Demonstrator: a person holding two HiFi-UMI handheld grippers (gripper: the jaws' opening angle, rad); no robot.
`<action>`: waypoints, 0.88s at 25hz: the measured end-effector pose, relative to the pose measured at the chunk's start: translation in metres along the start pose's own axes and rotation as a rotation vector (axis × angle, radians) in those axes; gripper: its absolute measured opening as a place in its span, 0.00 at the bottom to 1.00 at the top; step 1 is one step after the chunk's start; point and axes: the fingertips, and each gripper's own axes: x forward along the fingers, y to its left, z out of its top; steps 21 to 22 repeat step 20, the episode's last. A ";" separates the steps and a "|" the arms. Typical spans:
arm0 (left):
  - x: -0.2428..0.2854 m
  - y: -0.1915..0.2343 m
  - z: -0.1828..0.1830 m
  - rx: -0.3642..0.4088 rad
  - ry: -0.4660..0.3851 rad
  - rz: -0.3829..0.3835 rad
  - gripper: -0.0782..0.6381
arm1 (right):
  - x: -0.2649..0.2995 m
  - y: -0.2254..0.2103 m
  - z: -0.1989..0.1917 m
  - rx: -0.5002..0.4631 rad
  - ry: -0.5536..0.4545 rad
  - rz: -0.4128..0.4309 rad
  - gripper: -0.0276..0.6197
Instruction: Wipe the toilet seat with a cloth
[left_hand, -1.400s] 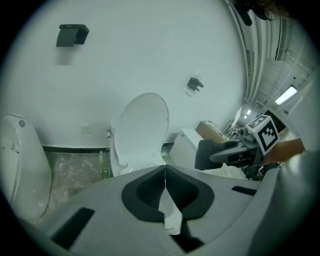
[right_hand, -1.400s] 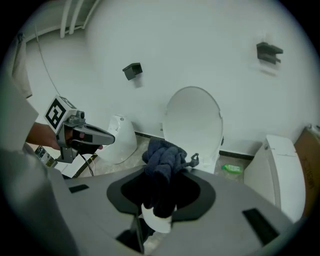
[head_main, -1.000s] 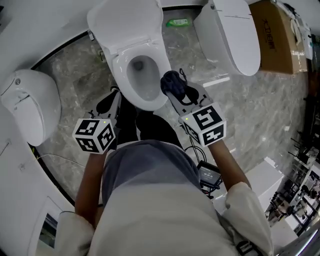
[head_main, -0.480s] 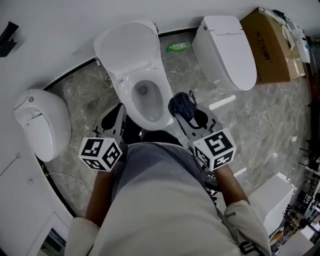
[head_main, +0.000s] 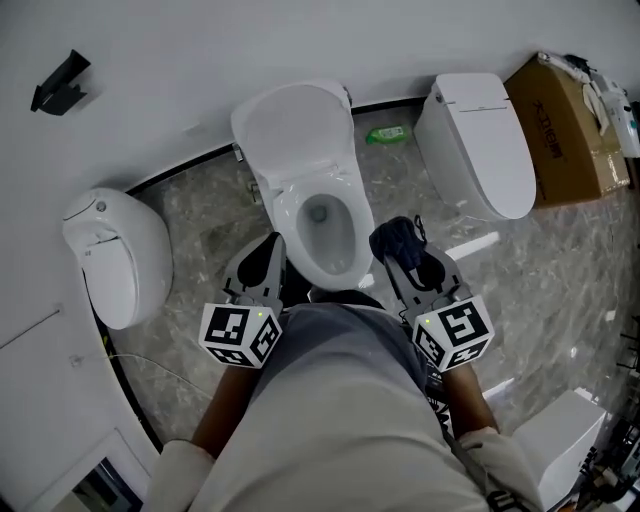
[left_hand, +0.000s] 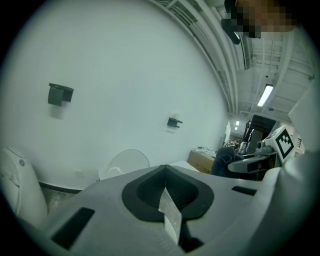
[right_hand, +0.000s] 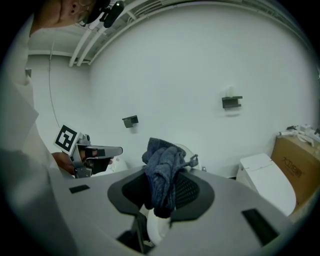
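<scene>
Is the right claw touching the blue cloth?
Touching. The right gripper view shows the right claw pinched shut on the blue cloth, which bunches out past its tips.

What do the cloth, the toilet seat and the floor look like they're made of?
Cloth: dark blue, matte, soft knit or woven fabric; it bunches in loose folds.
Toilet seat: smooth glossy white; probably plastic, possibly ceramic, the look leaves it open.
Floor: polished grey veined stone or marble-look tile; it shows bright reflections.

Floor (head_main: 560, 290): grey marble, meeting a curved white wall.
Middle toilet (head_main: 297, 130): lid up, at the wall.
Left toilet (head_main: 115, 255): lid shut.
Right toilet (head_main: 480, 150): lid shut.
Box (head_main: 565, 130): cardboard, just beside right toilet.
Green item (head_main: 388, 133): between middle and right toilets.
</scene>
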 end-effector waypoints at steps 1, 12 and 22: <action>-0.002 0.000 -0.002 0.004 0.001 0.005 0.12 | -0.001 0.002 0.001 -0.004 -0.004 0.005 0.20; -0.028 -0.017 -0.019 0.069 0.003 0.025 0.12 | -0.017 0.018 -0.016 0.010 0.008 0.012 0.20; -0.024 -0.042 -0.050 0.044 0.089 -0.024 0.12 | -0.038 0.030 -0.040 0.007 0.049 0.025 0.20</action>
